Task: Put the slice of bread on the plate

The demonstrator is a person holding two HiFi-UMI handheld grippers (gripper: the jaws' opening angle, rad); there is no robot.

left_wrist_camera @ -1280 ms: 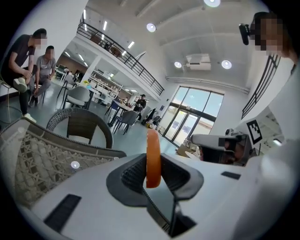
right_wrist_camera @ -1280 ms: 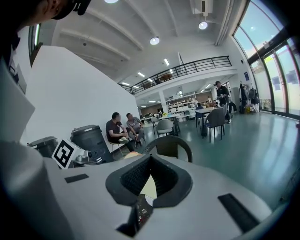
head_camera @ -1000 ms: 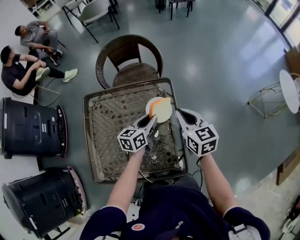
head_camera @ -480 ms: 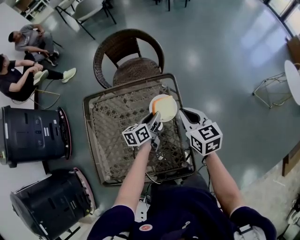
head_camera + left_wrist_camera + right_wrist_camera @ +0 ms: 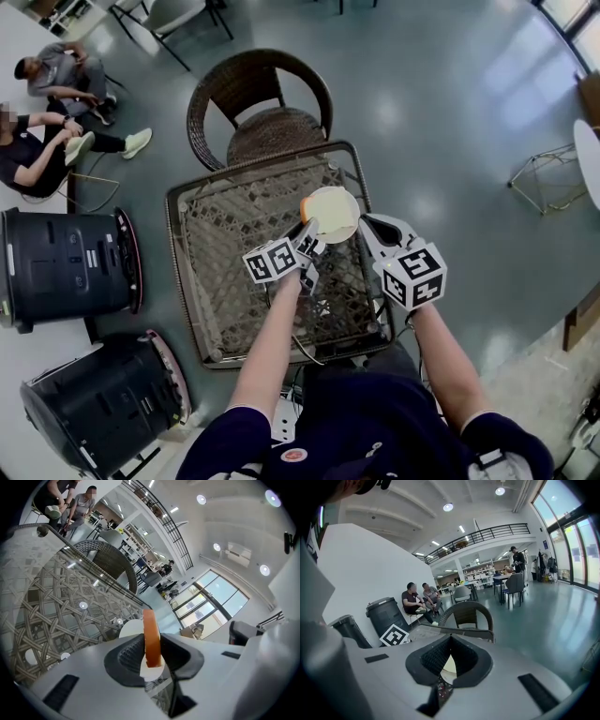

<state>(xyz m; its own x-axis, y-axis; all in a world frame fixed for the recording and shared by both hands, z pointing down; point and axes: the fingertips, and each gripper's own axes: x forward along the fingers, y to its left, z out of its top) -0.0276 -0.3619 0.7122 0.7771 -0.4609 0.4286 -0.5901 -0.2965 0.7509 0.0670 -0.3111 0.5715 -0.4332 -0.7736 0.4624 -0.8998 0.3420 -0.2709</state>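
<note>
Bread [image 5: 151, 634] on edge, orange crust toward the camera, clamped between the left gripper's [image 5: 151, 645] pads right over the plate [image 5: 130, 629]. Whether it touches the plate can't be made out. In the head view, bread [image 5: 307, 205] and plate [image 5: 343, 217] merge into one pale disc. Just beside, the right gripper [image 5: 450, 640] is empty, tips together. Wicker table [image 5: 225, 244] underneath, chair [image 5: 267, 103] beyond, bins [image 5: 66, 267] on the left.
</note>
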